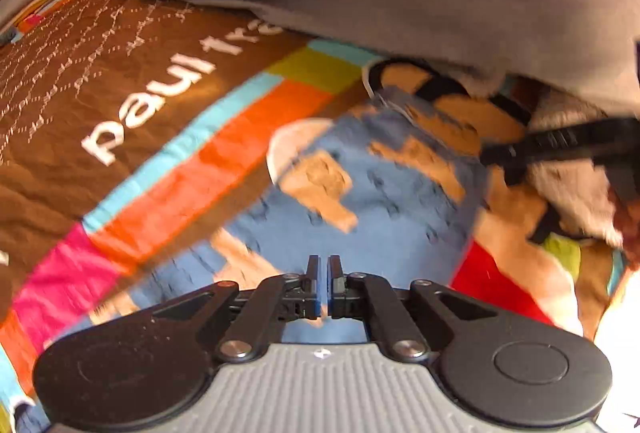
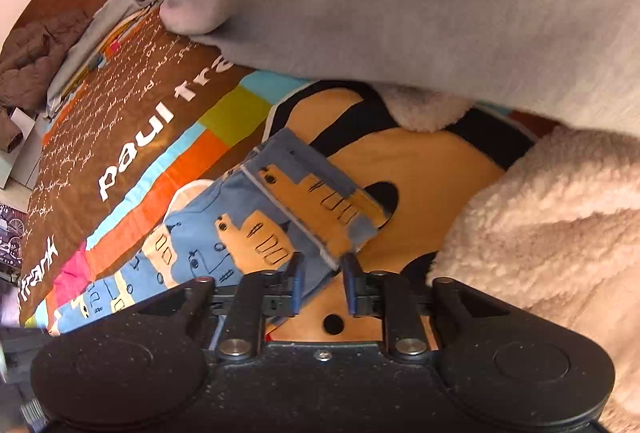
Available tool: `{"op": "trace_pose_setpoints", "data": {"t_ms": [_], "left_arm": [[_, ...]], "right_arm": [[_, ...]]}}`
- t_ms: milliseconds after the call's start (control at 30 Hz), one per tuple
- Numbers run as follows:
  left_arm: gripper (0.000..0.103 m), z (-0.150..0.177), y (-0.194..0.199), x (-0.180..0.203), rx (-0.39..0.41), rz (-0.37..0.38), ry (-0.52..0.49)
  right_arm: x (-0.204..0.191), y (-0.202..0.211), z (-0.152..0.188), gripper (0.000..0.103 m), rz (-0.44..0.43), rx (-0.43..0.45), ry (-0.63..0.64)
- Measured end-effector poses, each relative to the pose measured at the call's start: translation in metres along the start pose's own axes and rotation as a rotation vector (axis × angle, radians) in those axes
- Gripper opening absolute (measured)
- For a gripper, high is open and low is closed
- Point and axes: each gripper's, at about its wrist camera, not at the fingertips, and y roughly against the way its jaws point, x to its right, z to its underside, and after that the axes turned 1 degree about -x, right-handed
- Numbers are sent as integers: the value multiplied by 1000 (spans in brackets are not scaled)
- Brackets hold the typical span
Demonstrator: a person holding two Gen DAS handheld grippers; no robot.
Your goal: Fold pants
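On the colourful blanket (image 2: 132, 161), the pants (image 2: 224, 233) stretch toward eight o'clock from our right gripper (image 2: 322, 283), jaws apart around the hem; our left gripper (image 1: 323, 287) is closed, empty.

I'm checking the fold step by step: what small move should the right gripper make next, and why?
Probably lift the right gripper clear: its jaws stand apart, the blue printed pants lie doubled over on the bedspread, with only their folded corner between the pads.

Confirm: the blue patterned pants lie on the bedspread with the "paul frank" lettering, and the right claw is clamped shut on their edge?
Not quite. The blue patterned pants do lie on the bedspread, but the right claw is open, not clamped: the right wrist view shows a clear gap between its pads, the pants' folded edge just ahead of them.
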Motion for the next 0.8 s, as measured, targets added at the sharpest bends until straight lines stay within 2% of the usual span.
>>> {"op": "trace_pose_setpoints", "data": {"t_ms": [100, 167, 200, 233, 333, 467, 633, 800], "left_arm": [[2, -39, -12, -8, 30, 15, 1], [4, -66, -28, -6, 38, 71, -5], [8, -77, -38, -1, 37, 109, -15], [18, -87, -49, 3, 25, 143, -38], [21, -114, -80, 20, -36, 172, -167], [25, -136, -100, 36, -82, 188, -276], [50, -151, -106, 42, -95, 192, -340], [50, -158, -119, 46, -174, 250, -353]], "right_arm": [[9, 3, -3, 32, -6, 1, -12], [16, 4, -4, 35, -2, 7, -43], [19, 3, -4, 36, 2, 9, -61], [23, 3, -2, 36, 1, 8, -80], [33, 1, 1, 36, -11, 5, -125], [35, 0, 4, 36, -32, 6, -128], [38, 5, 9, 36, -47, 15, -157], [43, 6, 13, 36, -54, 33, -216]]}}
